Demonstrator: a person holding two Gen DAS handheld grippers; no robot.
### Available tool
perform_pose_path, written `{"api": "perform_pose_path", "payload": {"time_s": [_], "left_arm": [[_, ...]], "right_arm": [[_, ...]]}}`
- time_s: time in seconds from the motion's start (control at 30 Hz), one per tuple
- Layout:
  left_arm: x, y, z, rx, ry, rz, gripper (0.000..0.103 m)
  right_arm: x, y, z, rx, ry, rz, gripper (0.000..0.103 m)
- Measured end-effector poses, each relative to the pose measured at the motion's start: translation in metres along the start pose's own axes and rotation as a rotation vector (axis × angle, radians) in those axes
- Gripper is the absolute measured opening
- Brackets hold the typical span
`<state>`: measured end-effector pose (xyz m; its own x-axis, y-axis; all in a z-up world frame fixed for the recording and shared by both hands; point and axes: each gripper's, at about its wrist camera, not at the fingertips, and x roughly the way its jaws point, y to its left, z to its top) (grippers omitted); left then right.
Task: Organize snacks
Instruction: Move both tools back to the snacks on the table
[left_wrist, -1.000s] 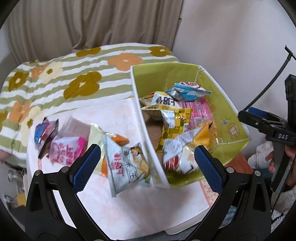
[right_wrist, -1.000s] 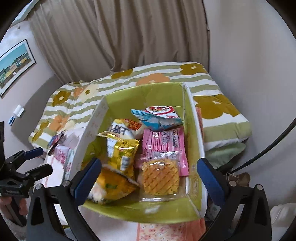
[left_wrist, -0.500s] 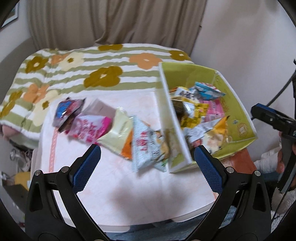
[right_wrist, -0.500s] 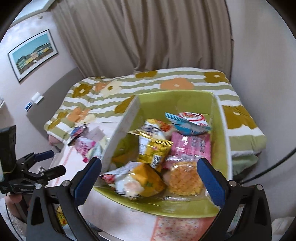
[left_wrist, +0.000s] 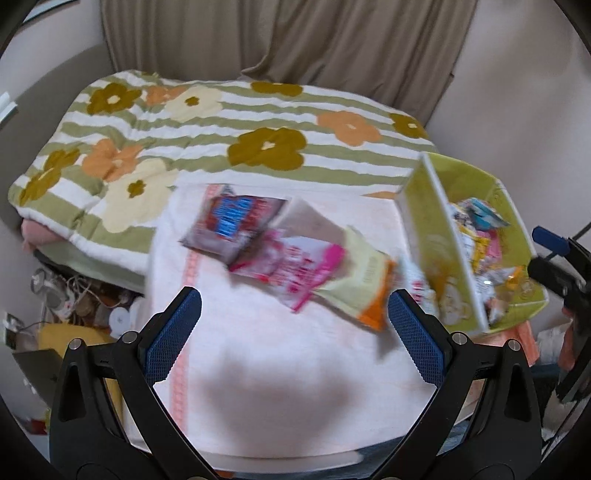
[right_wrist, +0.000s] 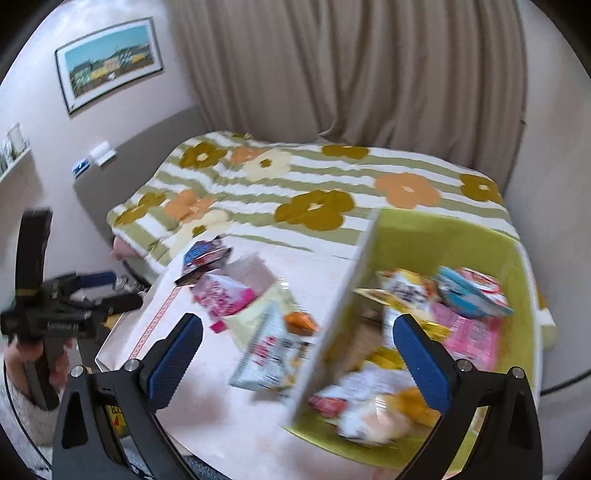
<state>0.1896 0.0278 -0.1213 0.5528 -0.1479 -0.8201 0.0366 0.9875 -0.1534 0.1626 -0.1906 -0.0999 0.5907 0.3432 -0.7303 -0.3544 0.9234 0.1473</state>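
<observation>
Since several packets already fill the green box (right_wrist: 439, 236), it reads as the collecting bin | left gripper (left_wrist: 293, 321) spread wide, empty, above the table (left_wrist: 280, 369) | right gripper (right_wrist: 297, 352) likewise agape, empty | loose packets (left_wrist: 295, 258) clustered just beside the box.

Lime-green bin (right_wrist: 447, 236), pink snack packet (left_wrist: 295, 262), green-striped floral quilt (left_wrist: 229, 125)

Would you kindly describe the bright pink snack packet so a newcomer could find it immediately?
Start at the white table in front of the flowered bed. Several packets lie in a row left of the green box. The pink packet sits between a dark red-and-blue one and a pale yellow one.
</observation>
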Motion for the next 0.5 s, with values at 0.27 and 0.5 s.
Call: {"api": "perform_pose_path", "payload": {"time_s": [0.27,0.5], "left_arm": [[0.042,0.062,0.038,0.043,0.108,-0.037,0.101],[0.100,0.073,0.061,0.178,0.219,-0.099,0.101]], "right_arm": [[0.072,0.058,0.012,0.011,0.087,0.044,0.103],[0.125,0.088,0.011,0.048,0.164,0.020,0.103]]}}
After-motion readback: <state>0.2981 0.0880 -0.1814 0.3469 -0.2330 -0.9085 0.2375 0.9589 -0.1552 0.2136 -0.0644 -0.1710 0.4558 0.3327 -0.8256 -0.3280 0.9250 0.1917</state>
